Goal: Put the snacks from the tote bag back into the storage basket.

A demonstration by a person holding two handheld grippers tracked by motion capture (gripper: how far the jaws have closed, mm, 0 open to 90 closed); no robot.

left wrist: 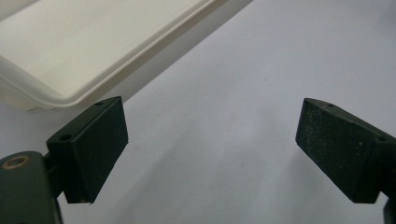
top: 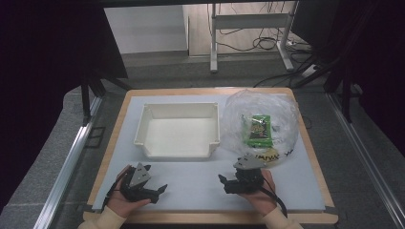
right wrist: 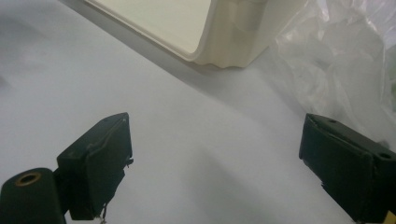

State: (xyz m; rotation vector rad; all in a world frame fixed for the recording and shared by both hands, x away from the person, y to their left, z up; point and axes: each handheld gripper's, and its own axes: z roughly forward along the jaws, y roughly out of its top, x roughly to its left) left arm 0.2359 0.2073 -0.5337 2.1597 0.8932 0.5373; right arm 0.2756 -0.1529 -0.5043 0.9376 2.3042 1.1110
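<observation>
While both grippers rest low near table edge:
L gripper (top: 154, 190): jaws apart, nothing held.
R gripper (top: 223, 181): jaws apart, nothing held.
Bag (top: 260, 125): just ahead of R gripper, right of bin (top: 177, 130); R hand nearer.

Bin (top: 177, 131): cream plastic, smooth, slight sheen. Bag (top: 260, 125), upper right: clear crinkly plastic film, glossy. Mat (top: 200, 191): matt white. Table edge (top: 110, 143): wood. Left gripper (left wrist: 212, 149) pads (left wrist: 336, 149): matt black, grainy.

Print on the green packet (top: 258, 130) inside the clear bag (top: 260, 121) is too small to read.
</observation>
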